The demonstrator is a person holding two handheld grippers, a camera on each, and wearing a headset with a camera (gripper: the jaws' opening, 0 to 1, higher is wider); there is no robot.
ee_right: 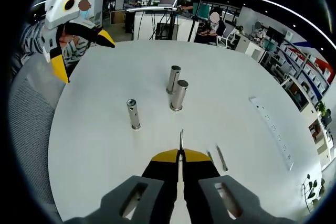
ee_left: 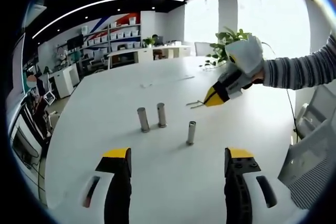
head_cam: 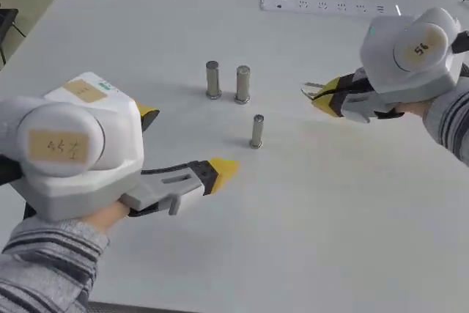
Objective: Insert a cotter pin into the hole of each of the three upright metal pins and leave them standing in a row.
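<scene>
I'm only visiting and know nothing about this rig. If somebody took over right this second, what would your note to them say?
The left gripper is empty, with its jaws open, and is held over the table short of the pins.
The right gripper has its jaws shut on a cotter pin, tip pointing toward the pins.
All three stand upright: the far-left pin and far-right pin are close together, and the near pin is apart in front.
Done: one cotter pin is in hand; none looks inserted.
Left: fit all three and line the pins up in a row.
</scene>
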